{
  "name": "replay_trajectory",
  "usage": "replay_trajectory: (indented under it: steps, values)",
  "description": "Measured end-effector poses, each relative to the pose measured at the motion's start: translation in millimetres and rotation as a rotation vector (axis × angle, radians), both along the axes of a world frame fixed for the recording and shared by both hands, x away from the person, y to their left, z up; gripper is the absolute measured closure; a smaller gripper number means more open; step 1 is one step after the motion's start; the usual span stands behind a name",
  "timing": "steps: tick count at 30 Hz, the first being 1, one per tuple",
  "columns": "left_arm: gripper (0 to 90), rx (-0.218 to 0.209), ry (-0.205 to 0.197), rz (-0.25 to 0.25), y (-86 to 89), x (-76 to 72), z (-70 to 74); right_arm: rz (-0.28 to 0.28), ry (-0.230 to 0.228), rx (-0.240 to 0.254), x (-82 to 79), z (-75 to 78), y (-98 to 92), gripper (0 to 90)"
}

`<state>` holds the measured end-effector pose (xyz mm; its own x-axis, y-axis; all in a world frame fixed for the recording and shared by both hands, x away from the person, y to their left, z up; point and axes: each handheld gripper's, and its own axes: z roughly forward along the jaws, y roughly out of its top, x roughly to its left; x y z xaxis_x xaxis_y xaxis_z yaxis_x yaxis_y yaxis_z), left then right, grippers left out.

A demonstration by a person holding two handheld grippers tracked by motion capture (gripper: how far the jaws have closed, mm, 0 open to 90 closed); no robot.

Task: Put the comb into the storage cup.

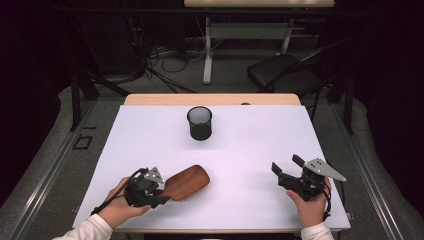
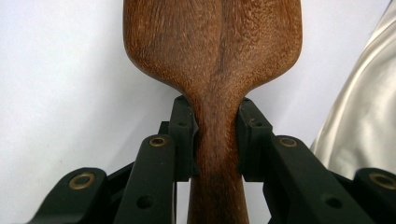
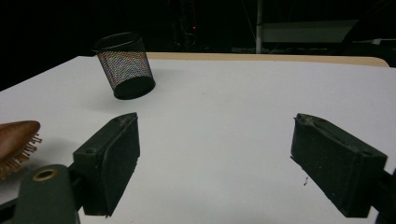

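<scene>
A brown wooden hairbrush (image 1: 187,182) lies at the near left of the white table (image 1: 240,150), bristles down. My left gripper (image 1: 161,191) is shut on its handle; in the left gripper view both pads press the narrow neck of the hairbrush (image 2: 217,93). My right gripper (image 1: 285,164) is held at the near right, open, with nothing between its jaws. Its own view shows the gripper (image 3: 215,158) over bare table, with the brush head (image 3: 16,140) at the left edge. A black mesh cup (image 1: 199,123) stands upright at the far middle, and the mesh cup (image 3: 125,65) appears again in the right gripper view.
A wooden strip (image 1: 212,99) runs along the table's far edge. Beyond it stand a black chair (image 1: 285,72) and a desk frame with cables on the floor. A pale sleeve (image 2: 364,116) shows at the right of the left gripper view.
</scene>
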<state>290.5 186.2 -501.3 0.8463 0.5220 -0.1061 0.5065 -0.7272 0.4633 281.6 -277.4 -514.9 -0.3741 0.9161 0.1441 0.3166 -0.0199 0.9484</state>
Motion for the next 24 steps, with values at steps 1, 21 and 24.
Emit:
replay_trajectory:
  steps: [1, 21, 24]
  values:
    - [72.0, -0.011, -0.008, 0.0, 0.4, 0.2, 1.9, 0.0, 0.0, -0.001, 0.0, -0.1, 0.1, 15.3]
    - [71.7, -0.152, -0.087, 0.057, 2.1, 4.6, 30.1, 0.0, 0.0, 0.0, 0.2, -0.3, 0.1, 15.3]
    - [71.7, -0.161, -0.099, 0.057, 0.4, 5.8, 35.3, -0.001, 0.0, 0.0, 0.2, -0.3, 0.1, 15.3]
